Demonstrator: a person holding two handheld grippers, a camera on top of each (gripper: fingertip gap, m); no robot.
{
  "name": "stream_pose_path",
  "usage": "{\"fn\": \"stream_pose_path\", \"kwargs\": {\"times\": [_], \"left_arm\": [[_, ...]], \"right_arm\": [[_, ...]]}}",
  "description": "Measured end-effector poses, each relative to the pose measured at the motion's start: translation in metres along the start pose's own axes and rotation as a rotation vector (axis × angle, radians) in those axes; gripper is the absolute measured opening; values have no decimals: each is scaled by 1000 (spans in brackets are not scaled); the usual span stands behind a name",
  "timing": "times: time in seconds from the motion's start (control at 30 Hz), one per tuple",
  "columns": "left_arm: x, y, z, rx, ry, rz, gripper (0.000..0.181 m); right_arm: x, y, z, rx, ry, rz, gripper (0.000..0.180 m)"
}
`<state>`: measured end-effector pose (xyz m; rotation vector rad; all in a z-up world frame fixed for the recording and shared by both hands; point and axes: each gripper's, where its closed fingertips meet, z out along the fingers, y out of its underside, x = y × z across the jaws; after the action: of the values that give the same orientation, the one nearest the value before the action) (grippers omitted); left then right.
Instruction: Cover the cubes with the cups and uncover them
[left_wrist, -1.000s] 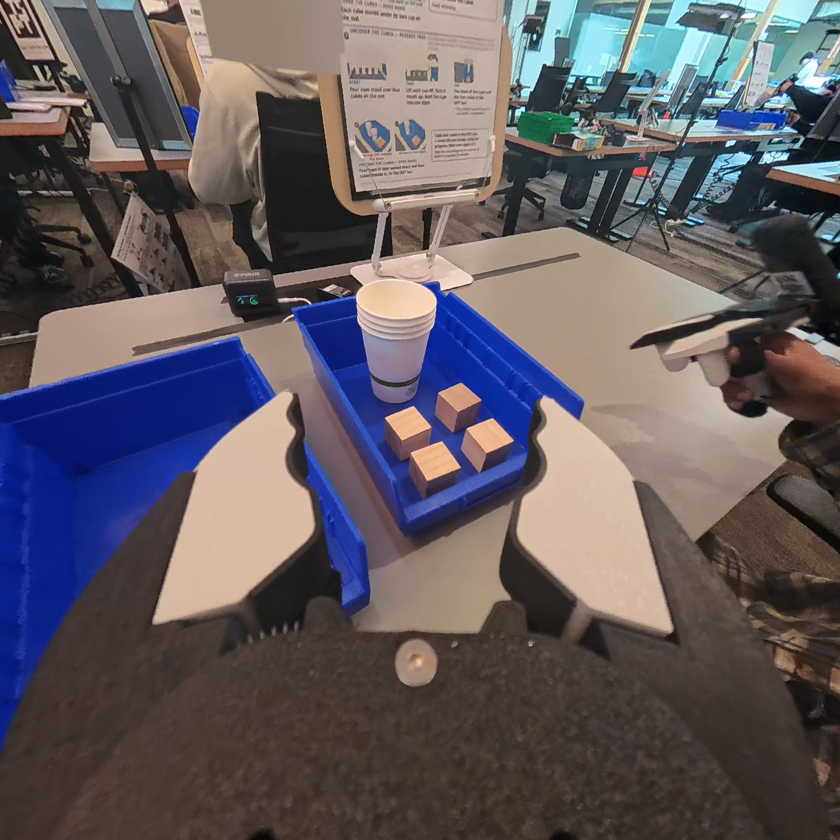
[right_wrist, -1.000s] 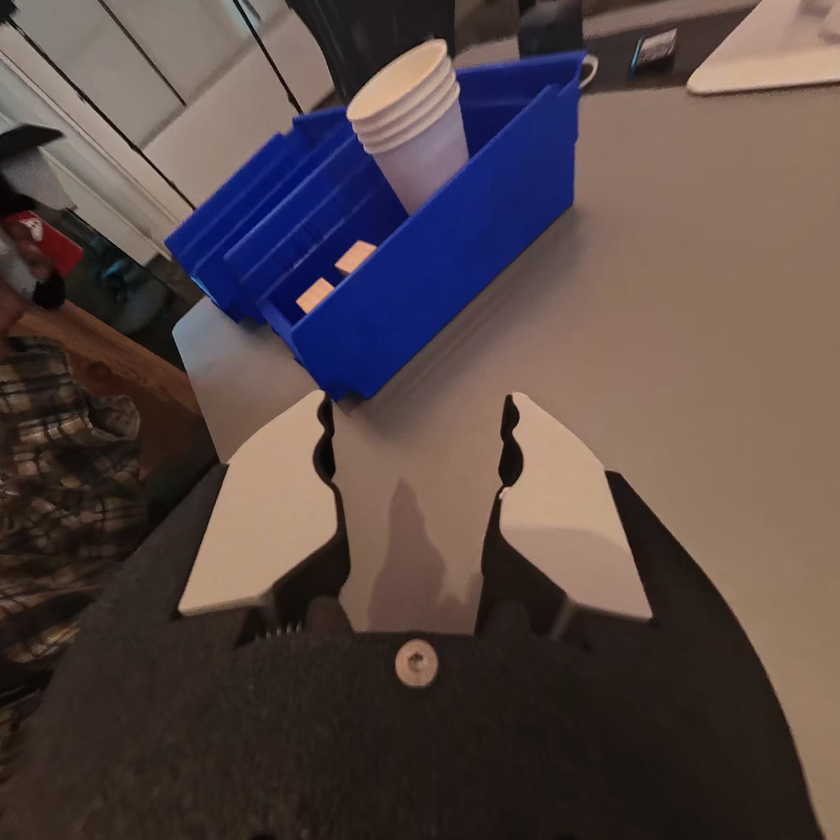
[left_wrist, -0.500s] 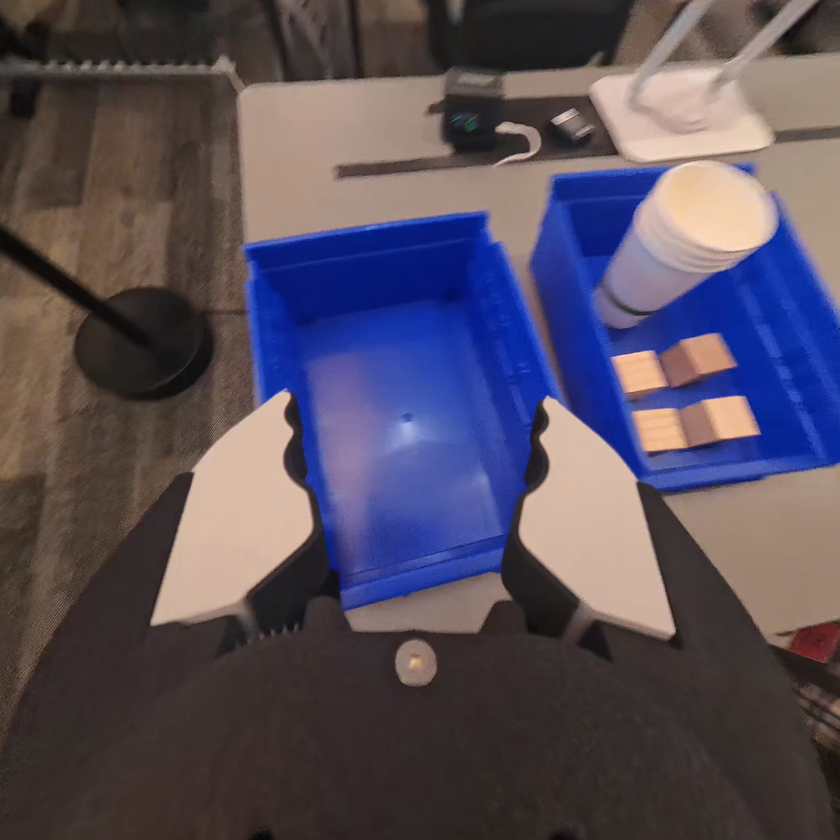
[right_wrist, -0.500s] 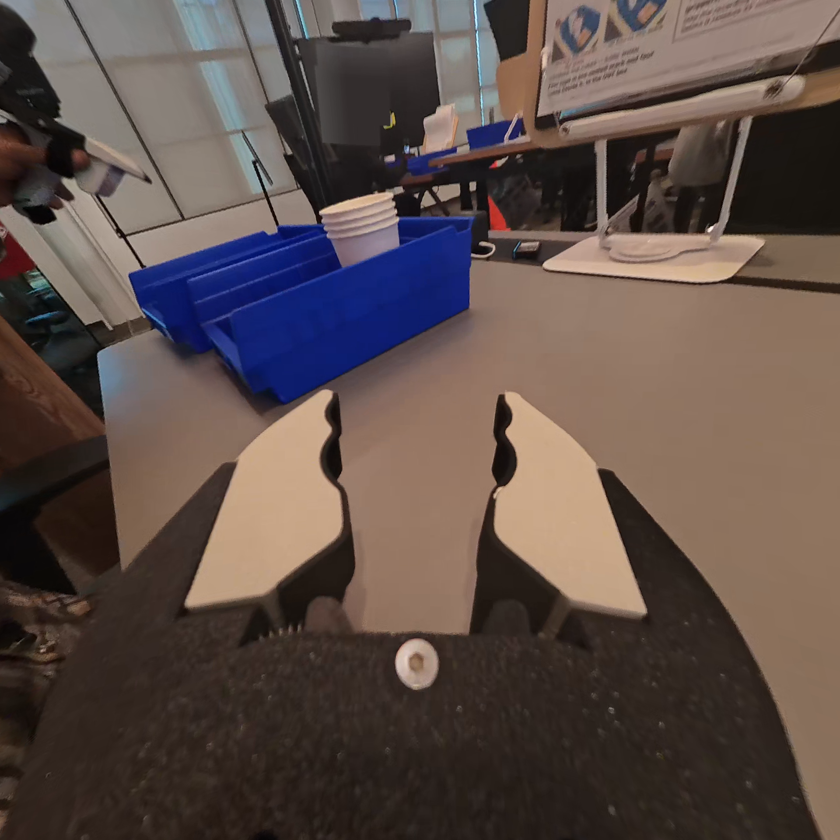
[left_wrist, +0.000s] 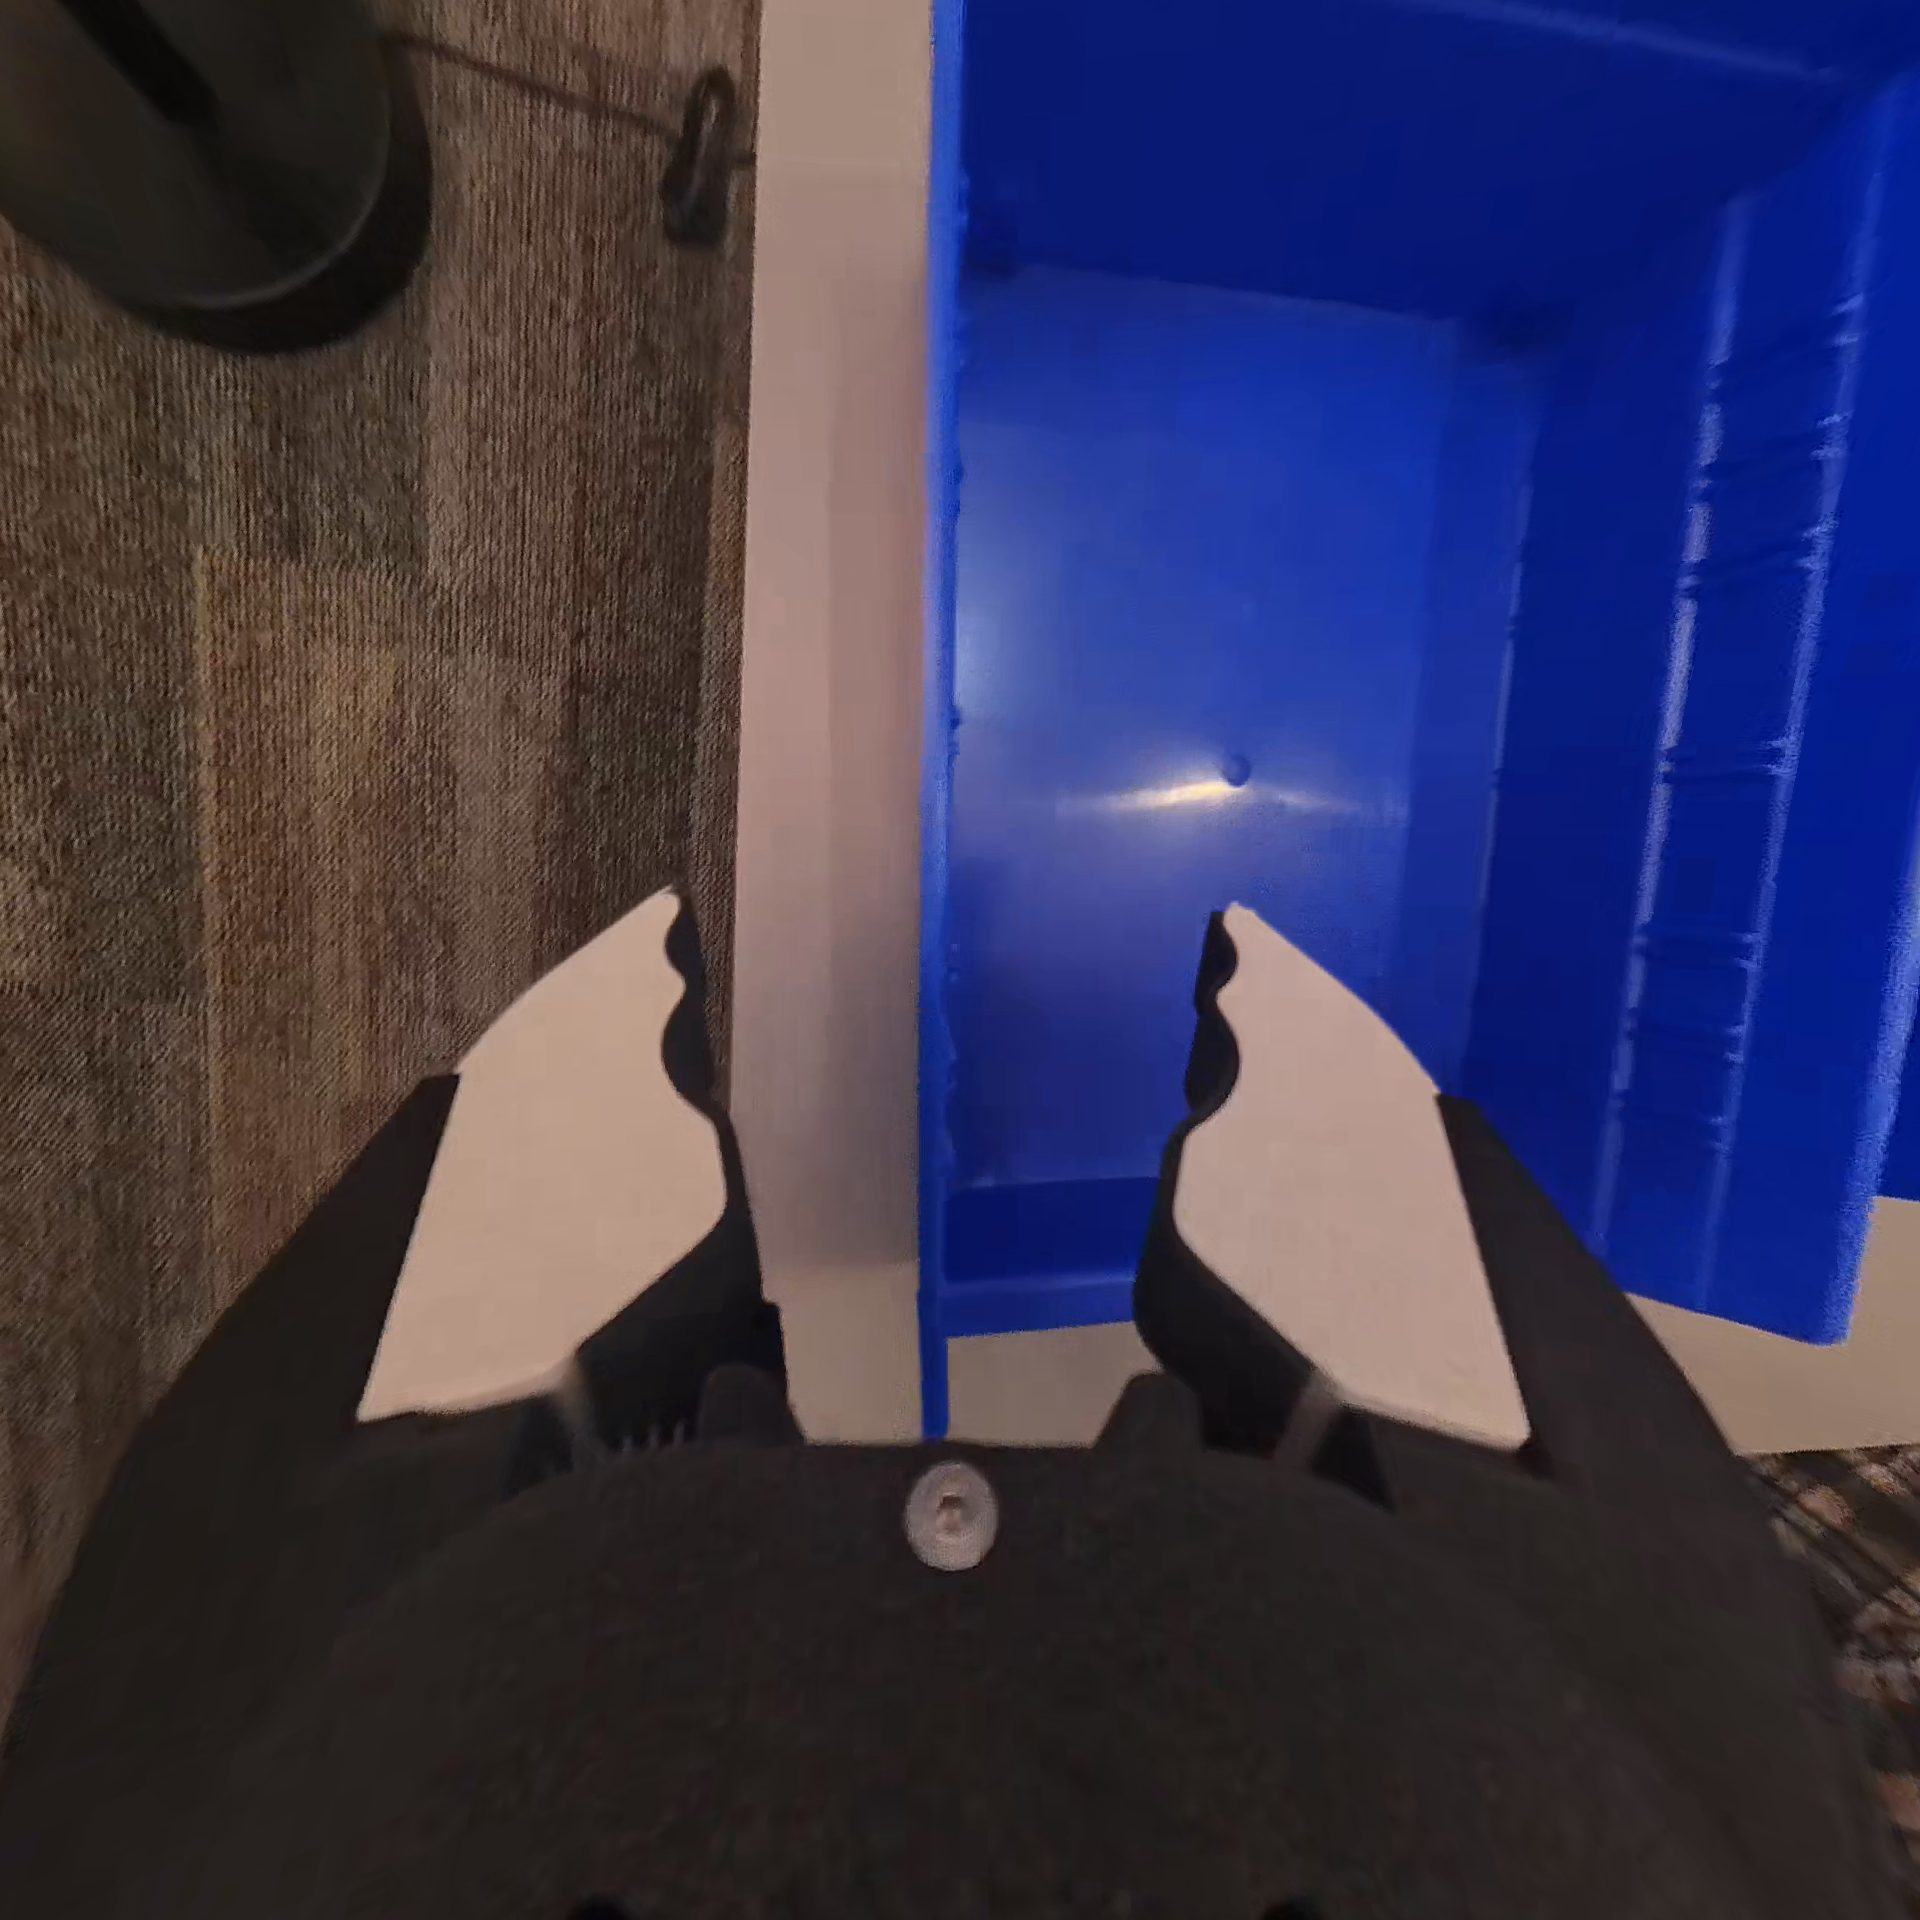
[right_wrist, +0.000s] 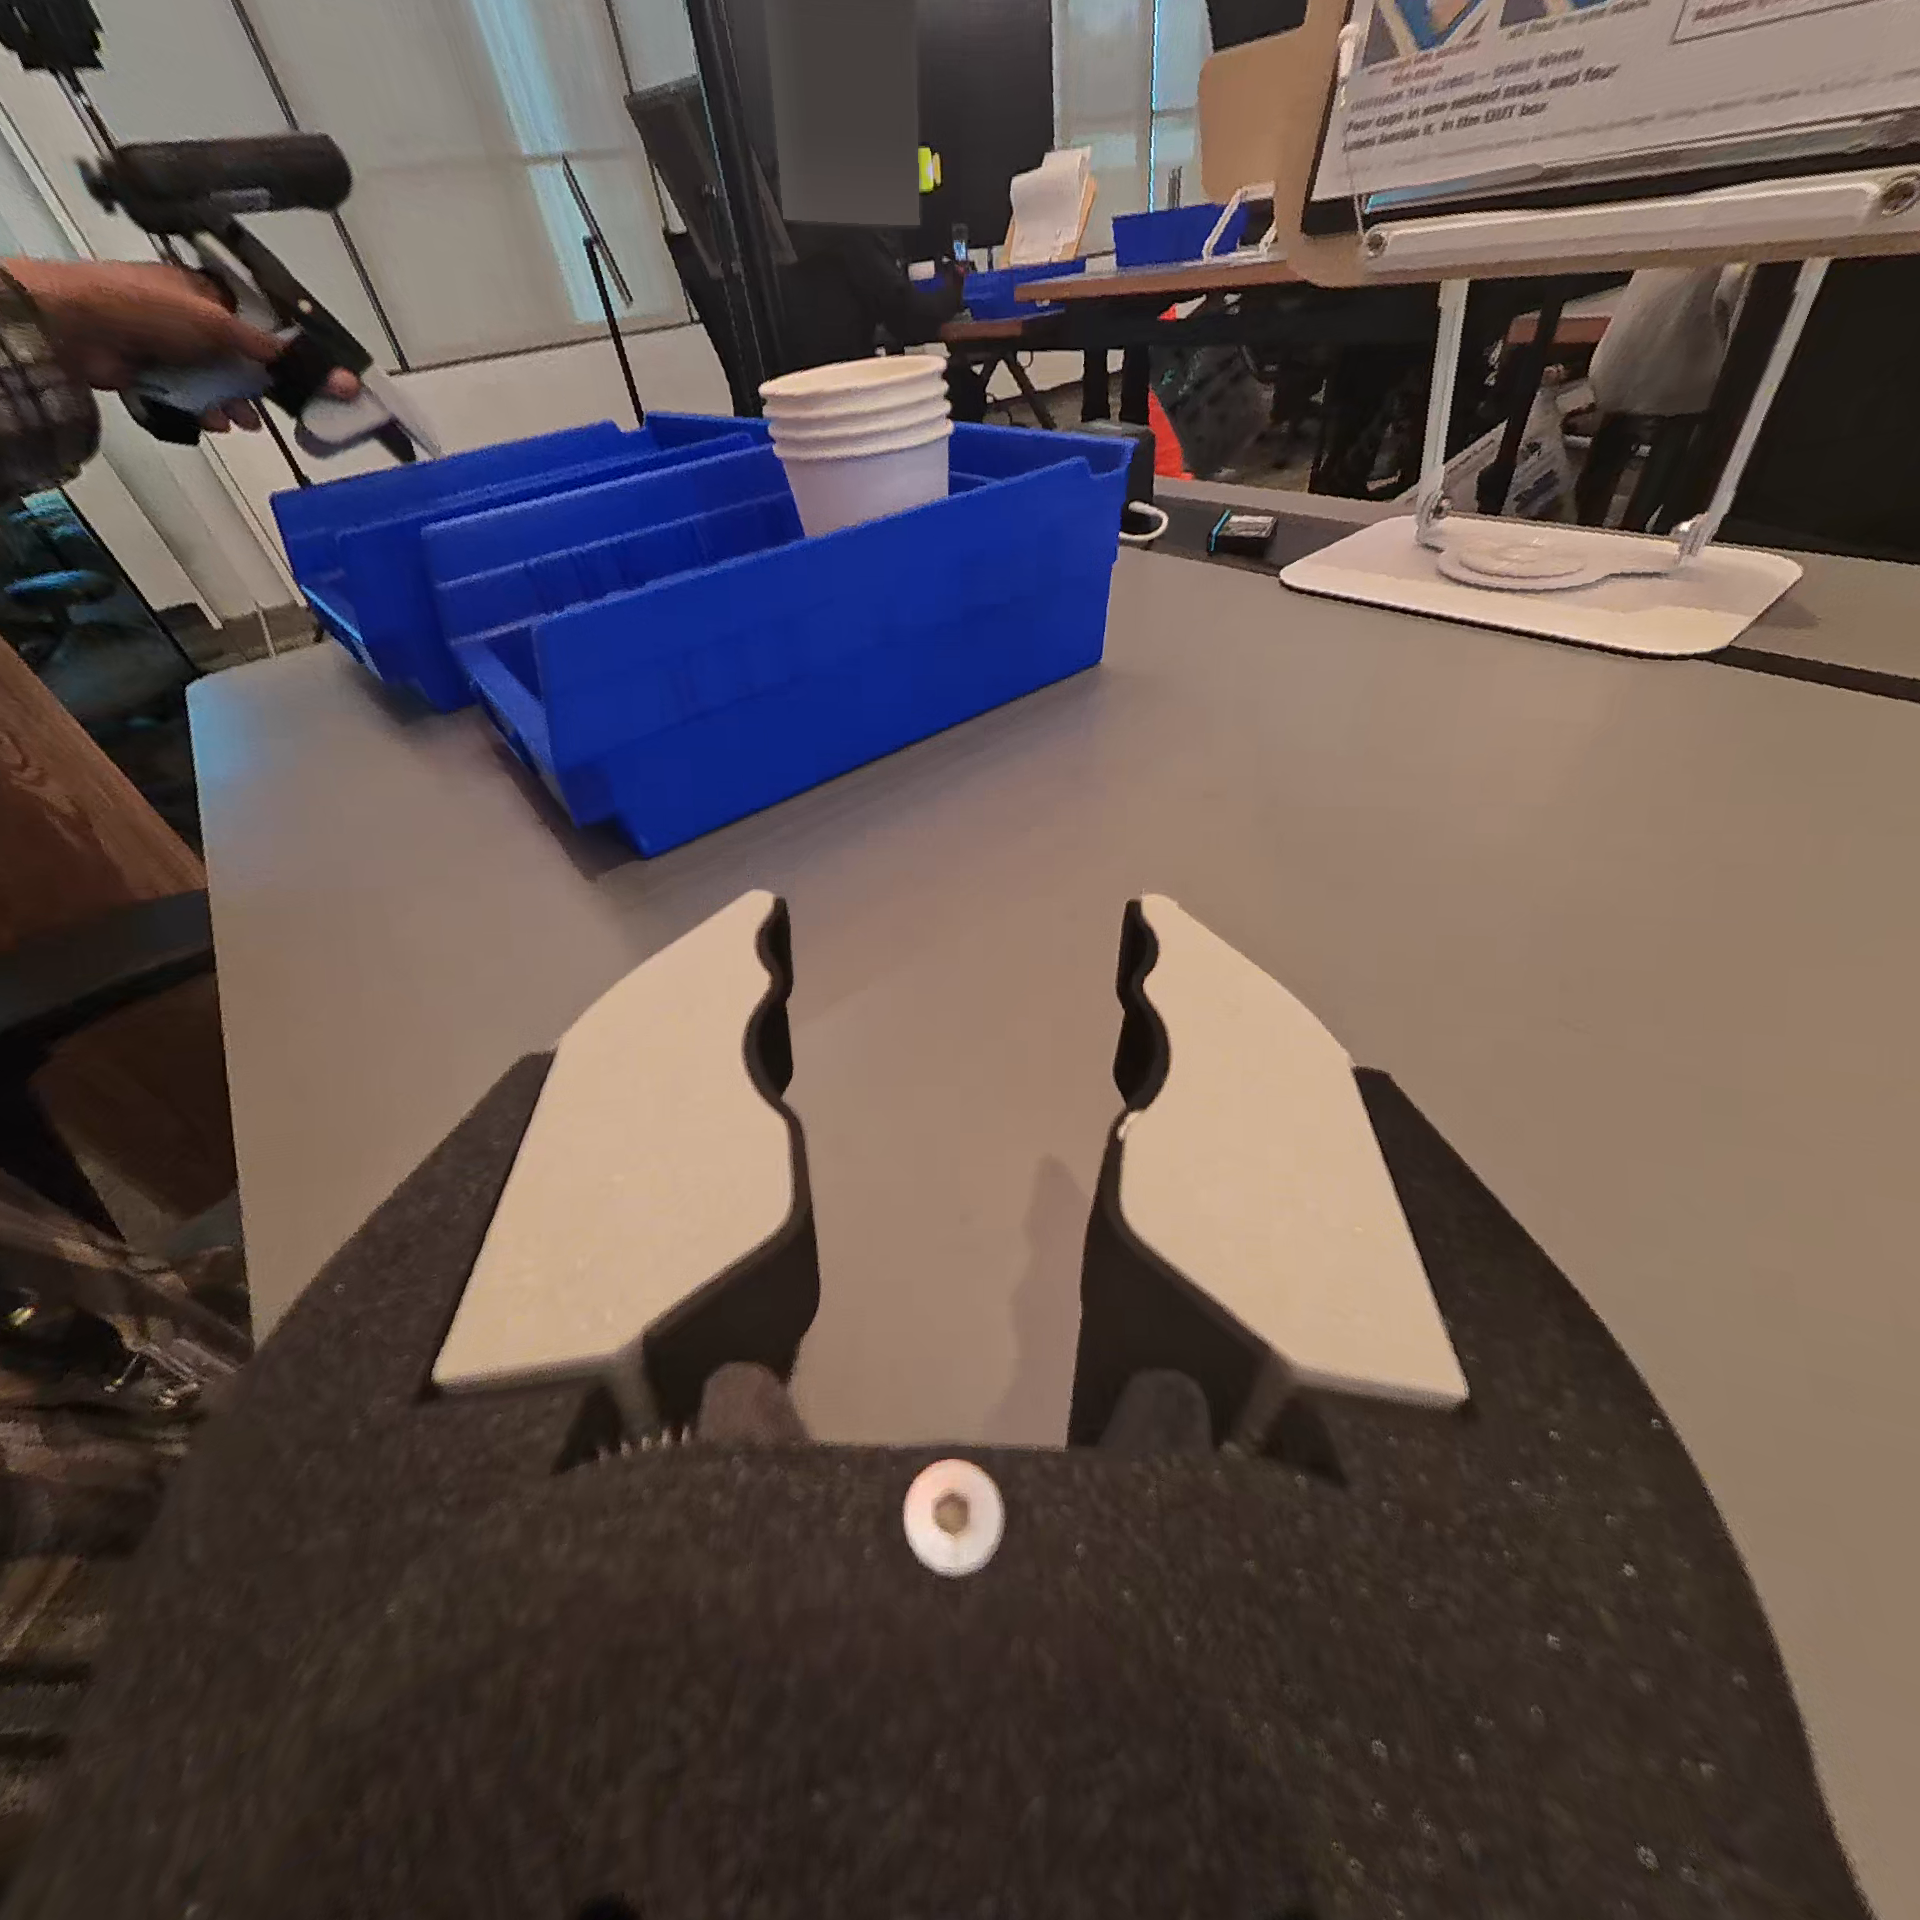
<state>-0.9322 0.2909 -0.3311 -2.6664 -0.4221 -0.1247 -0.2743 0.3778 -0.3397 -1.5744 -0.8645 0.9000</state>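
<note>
In the right wrist view the stack of paper cups (right_wrist: 860, 442) stands upright in the nearer blue bin (right_wrist: 831, 665), above the middle of the frame, with a second blue bin (right_wrist: 416, 520) just behind it toward the left; the cubes are hidden by the bin wall here. Our right claw (right_wrist: 956, 925) hangs low over the grey bench (right_wrist: 1455, 883), spread and holding nothing, well apart from the bins. Our left claw (left_wrist: 951, 914) is also spread and bare, looking straight down at the left wall of the empty bin (left_wrist: 1226, 675), with carpet filling the left of that frame. We judge the cups light and thin-walled — easy to crush, and nested snugly, so one may drag its neighbour along. We would pinch the top cup gently just under its rolled rim, where the wall looks stiffest, while the other claw steadies the stack lower down.
</note>
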Motion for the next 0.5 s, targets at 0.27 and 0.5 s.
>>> {"fn": "stream_pose_path", "kwargs": {"times": [0.27, 0.5], "left_arm": [[-16, 21, 21, -178, -63, -32, 82], [-13, 34, 27, -299, 14, -78, 46]], "right_arm": [[1, -1, 0, 7, -6, 12, 59], [1, -1, -1, 12, -9, 19, 58]]}}
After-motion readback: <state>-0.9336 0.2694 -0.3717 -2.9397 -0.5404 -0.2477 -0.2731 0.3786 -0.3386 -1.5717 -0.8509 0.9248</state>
